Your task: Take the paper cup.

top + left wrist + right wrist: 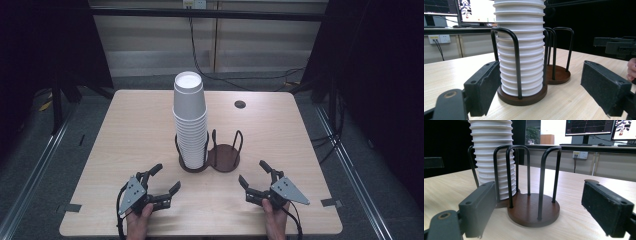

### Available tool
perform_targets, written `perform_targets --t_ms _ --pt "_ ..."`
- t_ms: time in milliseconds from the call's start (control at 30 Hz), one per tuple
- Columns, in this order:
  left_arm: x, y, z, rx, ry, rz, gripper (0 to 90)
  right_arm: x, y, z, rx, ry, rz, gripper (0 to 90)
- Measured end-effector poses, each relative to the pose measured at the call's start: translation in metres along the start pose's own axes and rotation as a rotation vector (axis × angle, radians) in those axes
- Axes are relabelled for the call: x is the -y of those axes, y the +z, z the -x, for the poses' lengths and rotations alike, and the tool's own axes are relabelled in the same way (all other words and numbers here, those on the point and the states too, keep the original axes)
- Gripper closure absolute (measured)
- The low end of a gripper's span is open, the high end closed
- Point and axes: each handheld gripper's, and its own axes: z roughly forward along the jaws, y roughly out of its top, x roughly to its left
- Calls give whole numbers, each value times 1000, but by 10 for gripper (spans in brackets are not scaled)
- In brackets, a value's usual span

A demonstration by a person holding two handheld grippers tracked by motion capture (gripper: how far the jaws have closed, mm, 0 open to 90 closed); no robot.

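Left hand-held gripper (165, 178), near the table's front edge toward its left corner: jaws spread wide, nothing between them, pointing toward the table's middle. A hand (138, 220) grips it from behind. In the left gripper view the jaws frame the cup stack (520, 50) without touching it.

Right hand-held gripper (252, 172), near the front edge toward the right corner: jaws likewise wide open and empty, angled toward the middle. A second hand (274, 216) holds it. In the right gripper view the jaws frame the holder's vacant ring (534, 212).

Cup stack (190, 120): white paper cups nested upside down, standing upright in the left ring of the holder (210, 157), at the table's centre and well apart from both grippers. The stack rises far above the holder's black wire loops (517, 60), which stand close around its lower cups.

Holder: two joined round brown bases, each fenced by upright wire loops; the right base carries nothing.

Table (125, 130): light wood, with a dark round grommet (240, 104) near the back edge, right of centre. Cables (215, 70) run across the floor beyond the back edge.
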Motion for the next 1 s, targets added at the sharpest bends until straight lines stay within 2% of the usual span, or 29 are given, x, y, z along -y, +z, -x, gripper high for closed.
perform_targets --t_ms 167,400,533,633,733,867,1000 --pt "0 0 0 -1 1 0 159 1 -3 1 8 6 22 119" --pt "0 0 0 -1 0 0 158 0 -4 1 21 12 2 119" --pt "0 0 0 -3 -1 1 159 -2 0 0 30 11 -47 122" --pt "0 0 0 -3 -1 1 159 -2 2 0 18 12 -64 124" --pt "0 0 0 -4 3 -1 159 -4 4 -1 39 30 -106 128" --pt "0 0 0 -5 1 1 159 -5 4 1 0 71 -166 131" --pt "0 0 0 -5 1 0 160 -8 2 1 -34 59 -194 157"
